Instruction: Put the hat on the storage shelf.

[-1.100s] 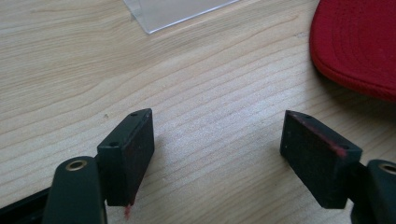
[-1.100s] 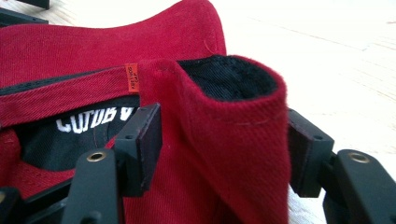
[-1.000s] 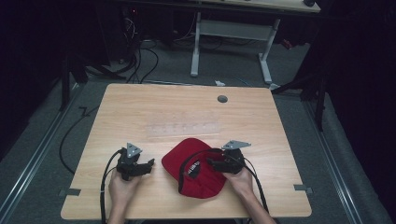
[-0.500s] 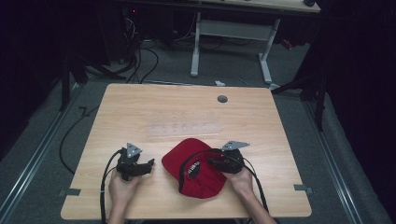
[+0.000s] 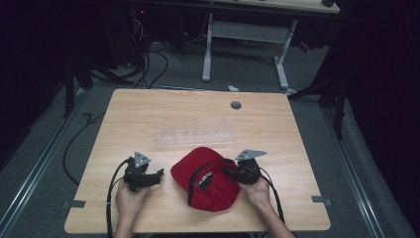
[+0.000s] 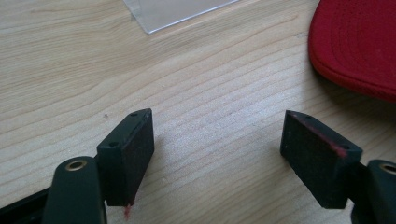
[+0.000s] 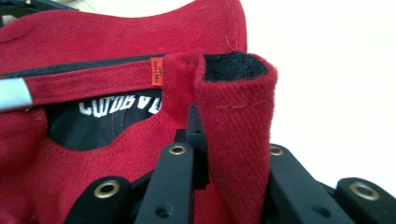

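Right gripper pinches the cap's edge

The right gripper (image 5: 233,172), jaws just closed, is clamped on a fold of the red cap's (image 5: 205,177) right rim; the cap lies left of it, near the table's (image 5: 198,114) near edge, between both hands. The left gripper (image 5: 157,174) gapes, empty, just left of the cap.

From the high view, the person's forearms are cut off at the near edge, and the hands cover much of each gripper's body. The right gripper (image 5: 236,172) lies against the red cap (image 5: 208,178), so its jaws' tips are hidden by cloth; in the right gripper view a folded strap (image 7: 236,135) stands between the jaws and covers their pads. The white lettering inside the cap is half hidden and unreadable, as is the orange tag (image 7: 157,72). In the left gripper view the cap and the clear sheet (image 6: 173,11) run off the frame's edges. The dark room beyond the surface (image 5: 148,124) is too dim to make out.
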Action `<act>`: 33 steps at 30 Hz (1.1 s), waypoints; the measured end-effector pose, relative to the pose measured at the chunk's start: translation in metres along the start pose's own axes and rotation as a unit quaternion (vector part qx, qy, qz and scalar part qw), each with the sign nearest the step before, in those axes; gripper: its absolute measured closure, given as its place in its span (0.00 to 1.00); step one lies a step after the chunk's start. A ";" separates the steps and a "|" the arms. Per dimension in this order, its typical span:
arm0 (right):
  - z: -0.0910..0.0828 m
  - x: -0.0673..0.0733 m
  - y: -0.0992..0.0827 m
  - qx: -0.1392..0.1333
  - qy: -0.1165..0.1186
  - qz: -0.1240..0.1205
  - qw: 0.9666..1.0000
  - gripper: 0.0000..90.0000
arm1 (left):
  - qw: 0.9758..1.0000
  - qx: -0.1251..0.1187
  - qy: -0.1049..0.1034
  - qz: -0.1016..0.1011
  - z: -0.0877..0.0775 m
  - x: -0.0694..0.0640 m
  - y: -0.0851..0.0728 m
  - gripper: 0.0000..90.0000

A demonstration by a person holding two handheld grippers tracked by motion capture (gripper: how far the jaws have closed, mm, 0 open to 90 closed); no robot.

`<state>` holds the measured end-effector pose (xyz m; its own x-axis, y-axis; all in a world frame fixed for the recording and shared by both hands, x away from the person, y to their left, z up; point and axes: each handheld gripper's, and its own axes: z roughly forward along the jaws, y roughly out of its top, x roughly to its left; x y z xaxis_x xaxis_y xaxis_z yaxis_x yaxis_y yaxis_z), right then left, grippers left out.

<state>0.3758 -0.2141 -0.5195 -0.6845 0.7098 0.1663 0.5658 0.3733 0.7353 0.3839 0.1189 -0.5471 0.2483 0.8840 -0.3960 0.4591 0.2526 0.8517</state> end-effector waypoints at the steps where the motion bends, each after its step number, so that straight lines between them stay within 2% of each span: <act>1: 0.000 0.000 0.000 0.000 0.003 -0.001 1.000 0.92 | 1.000 0.000 0.000 0.000 0.000 0.000 0.000 0.29; 6: -0.004 0.002 0.001 -0.007 0.021 0.002 1.000 0.94 | 1.000 0.000 0.000 0.000 0.000 0.000 0.000 0.29; 13: -0.011 0.003 0.003 -0.017 0.036 0.009 0.999 0.95 | 1.000 0.001 0.000 0.001 0.000 0.000 0.000 0.29; 18: -0.015 0.005 0.006 -0.022 0.039 0.008 0.999 0.95 | 1.000 0.001 0.000 0.001 0.000 0.000 0.000 0.29; 23: -0.024 0.010 0.016 -0.031 0.040 -0.004 0.999 0.95 | 1.000 0.000 0.000 0.002 -0.001 0.000 -0.001 0.30; 33: -0.036 0.012 0.027 -0.044 0.047 -0.003 0.998 0.95 | 1.000 0.000 0.000 0.001 -0.001 -0.001 0.000 0.30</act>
<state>0.3660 -0.2171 -0.4738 -0.7307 0.6463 0.2200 0.5218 0.3208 0.7905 0.3830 0.1186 -0.5470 0.2499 0.8844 -0.3941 0.4582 0.2506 0.8528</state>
